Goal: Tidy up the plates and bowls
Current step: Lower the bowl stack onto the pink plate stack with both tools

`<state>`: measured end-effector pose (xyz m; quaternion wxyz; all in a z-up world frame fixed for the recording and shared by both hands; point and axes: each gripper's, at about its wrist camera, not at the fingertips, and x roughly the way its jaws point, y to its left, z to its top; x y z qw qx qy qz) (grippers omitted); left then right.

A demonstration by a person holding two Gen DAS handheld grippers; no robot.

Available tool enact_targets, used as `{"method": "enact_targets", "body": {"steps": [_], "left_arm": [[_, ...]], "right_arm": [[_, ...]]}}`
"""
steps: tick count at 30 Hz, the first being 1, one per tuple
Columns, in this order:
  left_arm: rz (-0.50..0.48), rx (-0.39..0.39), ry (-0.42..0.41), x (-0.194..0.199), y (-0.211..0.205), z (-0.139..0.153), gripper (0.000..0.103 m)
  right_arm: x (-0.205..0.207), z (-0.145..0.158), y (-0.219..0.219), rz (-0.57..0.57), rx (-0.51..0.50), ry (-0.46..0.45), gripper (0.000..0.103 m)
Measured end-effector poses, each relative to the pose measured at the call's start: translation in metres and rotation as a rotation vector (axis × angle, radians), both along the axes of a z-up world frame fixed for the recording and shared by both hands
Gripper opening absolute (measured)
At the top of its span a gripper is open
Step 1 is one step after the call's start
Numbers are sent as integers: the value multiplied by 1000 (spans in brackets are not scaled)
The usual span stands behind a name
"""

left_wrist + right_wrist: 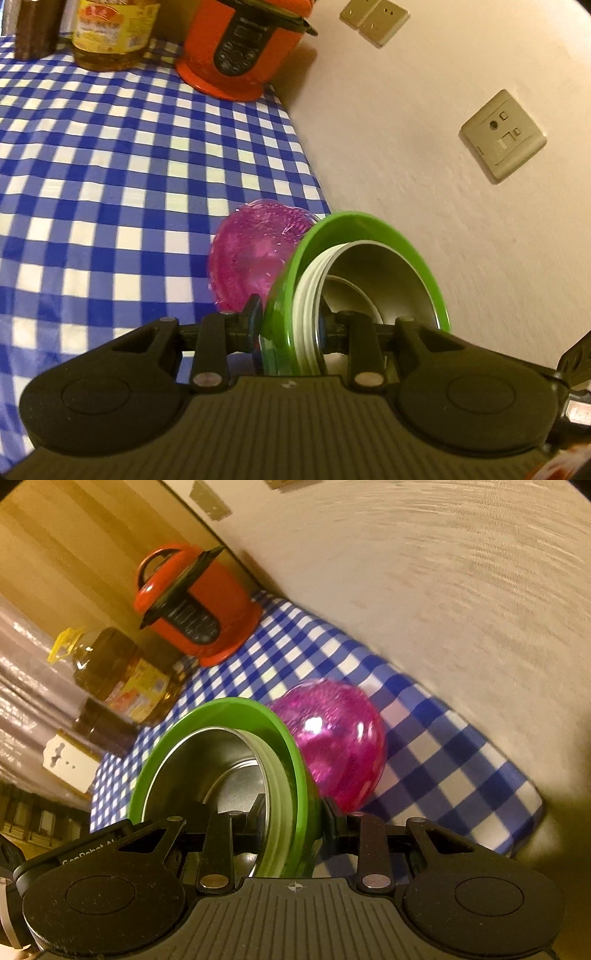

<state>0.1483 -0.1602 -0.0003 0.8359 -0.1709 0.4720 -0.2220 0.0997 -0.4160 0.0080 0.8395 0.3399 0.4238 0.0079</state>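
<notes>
A green plate [373, 225] holds a steel bowl [384, 273] with a pale ribbed outer wall. A clear pink bowl [255, 251] shows just behind them, over the checked tablecloth [110, 177]. My left gripper [288, 328] is shut on the rims of the green plate and steel bowl together. In the right wrist view my right gripper [291, 823] is shut on the same green plate [221, 709] and steel bowl [207, 760] from the opposite side, with the pink bowl [332, 738] behind the plate. The stack is tilted on edge.
An orange electric cooker [240, 48] stands at the back by the wall. An oil bottle [110, 33] and a dark jar [33, 29] stand to its left. The wall [443, 110] with sockets [502, 134] runs along the table's right edge.
</notes>
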Motion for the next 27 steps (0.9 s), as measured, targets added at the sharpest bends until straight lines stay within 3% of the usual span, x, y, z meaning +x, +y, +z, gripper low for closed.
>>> {"method": "enact_targets", "body": {"steps": [13, 27], "left_arm": [[-10, 9, 44, 67, -30, -28, 24], [-18, 50, 73, 96, -39, -57, 24]], "right_arm": [[58, -27, -16, -18, -38, 20, 31], [87, -59, -20, -13, -26, 76, 31]]}}
